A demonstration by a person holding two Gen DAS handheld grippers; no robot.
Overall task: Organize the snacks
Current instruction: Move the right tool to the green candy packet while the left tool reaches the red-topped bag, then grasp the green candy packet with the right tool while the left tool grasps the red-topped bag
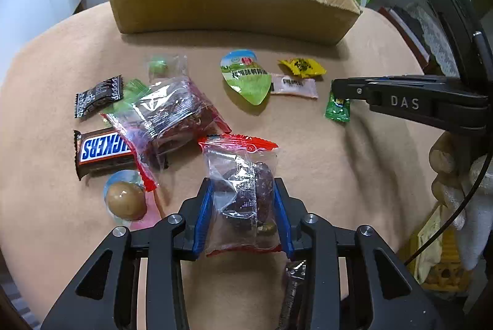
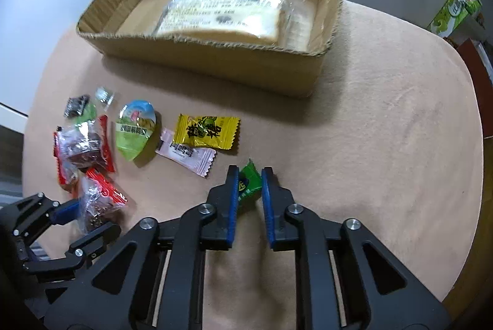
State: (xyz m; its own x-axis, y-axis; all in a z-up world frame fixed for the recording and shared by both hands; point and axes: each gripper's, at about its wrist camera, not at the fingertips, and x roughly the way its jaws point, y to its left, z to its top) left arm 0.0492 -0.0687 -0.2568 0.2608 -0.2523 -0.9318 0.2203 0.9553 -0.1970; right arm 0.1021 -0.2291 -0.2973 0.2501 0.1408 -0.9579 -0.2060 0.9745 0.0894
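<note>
My left gripper (image 1: pixel 243 185) is shut on a clear, red-edged packet of dark dried fruit (image 1: pixel 243 194) just above the tan tablecloth; it also shows in the right wrist view (image 2: pixel 98 203). My right gripper (image 2: pixel 250 174) straddles a small green candy (image 2: pixel 248 185) lying on the cloth, with the blue pads close on both sides but a gap on the right. The cardboard box (image 2: pixel 215 62) stands at the back with a large wrapped pack (image 2: pixel 228 6) inside. Loose snacks lie between: a second dried-fruit packet (image 1: pixel 166 114), a Snickers bar (image 1: pixel 104 149), a green jelly cup (image 1: pixel 246 77), a yellow candy (image 2: pixel 206 131), a pink candy (image 2: pixel 186 156).
A black wrapper (image 1: pixel 98 95), a clear-wrapped green sweet (image 1: pixel 163 65) and a packed brown egg (image 1: pixel 124 200) lie at the left. A green carton (image 2: pixel 453 12) stands off the table at the right. The table edge (image 2: pixel 474 145) curves along the right.
</note>
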